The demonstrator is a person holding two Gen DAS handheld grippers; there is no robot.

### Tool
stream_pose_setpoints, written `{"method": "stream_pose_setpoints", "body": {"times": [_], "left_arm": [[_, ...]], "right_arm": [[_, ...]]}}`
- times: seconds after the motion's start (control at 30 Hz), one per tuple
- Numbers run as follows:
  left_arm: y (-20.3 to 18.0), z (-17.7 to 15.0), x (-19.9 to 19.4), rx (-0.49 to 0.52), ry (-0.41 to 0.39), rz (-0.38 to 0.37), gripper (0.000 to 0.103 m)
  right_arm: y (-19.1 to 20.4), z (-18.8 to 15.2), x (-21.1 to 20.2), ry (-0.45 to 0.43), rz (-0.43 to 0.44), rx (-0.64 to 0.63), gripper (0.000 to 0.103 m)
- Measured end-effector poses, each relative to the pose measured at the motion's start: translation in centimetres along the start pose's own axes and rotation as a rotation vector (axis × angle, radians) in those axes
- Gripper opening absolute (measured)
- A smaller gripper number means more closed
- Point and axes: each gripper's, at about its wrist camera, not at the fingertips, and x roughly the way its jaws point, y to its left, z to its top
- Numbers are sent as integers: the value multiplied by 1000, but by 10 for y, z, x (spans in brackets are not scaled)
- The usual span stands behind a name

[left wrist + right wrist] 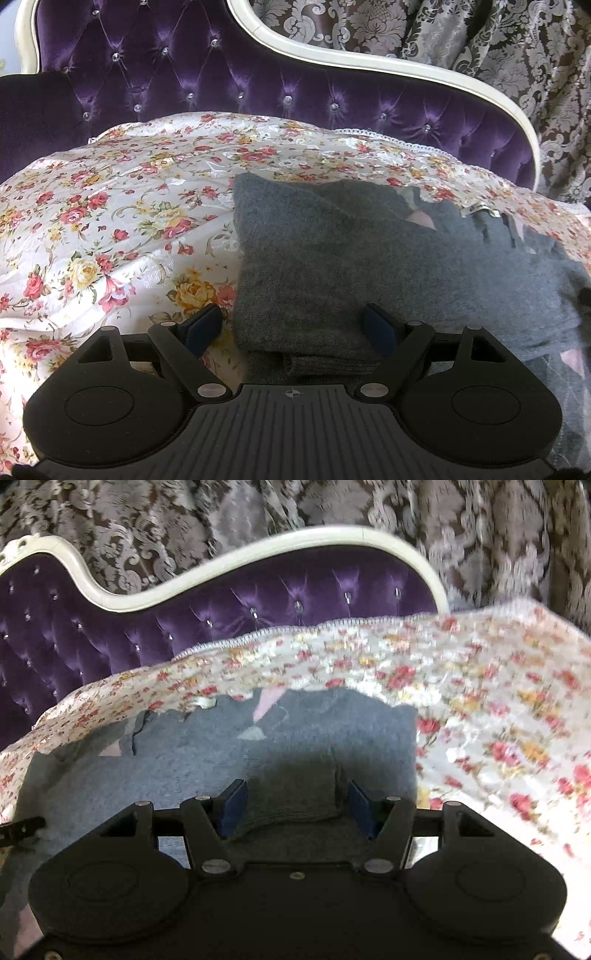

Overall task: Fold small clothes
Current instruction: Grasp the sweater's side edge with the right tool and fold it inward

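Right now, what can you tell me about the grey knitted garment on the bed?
The grey garment looks like soft, fuzzy knit, partly folded, with a ribbed hem near the left gripper. Pale pink patches show on it. It lies on the floral bedspread, a ribbed part between the right gripper pads.

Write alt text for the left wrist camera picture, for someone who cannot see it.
A folded grey knitted garment lies on a floral bedspread, with the left gripper open at its near corner. Behind stand a purple tufted headboard and patterned curtains.
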Motion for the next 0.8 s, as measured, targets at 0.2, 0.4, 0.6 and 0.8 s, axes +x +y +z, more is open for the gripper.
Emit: {"method": "stream_pose_setpoints", "body": {"times": [0.2, 0.4, 0.6, 0.8], "left_arm": [[8, 13, -14, -28, -4, -18, 83], [12, 39, -19, 8, -25, -13, 83], [14, 68, -4, 59, -38, 12, 83], [11, 93, 33, 124, 13, -38, 81]], "right_arm": [[10, 5, -15, -35, 58, -37, 21], [-4, -2, -23, -7, -2, -33, 21], [-11, -9, -19, 3, -13, -3, 37], [-3, -3, -36, -100, -48, -43, 41]]}}
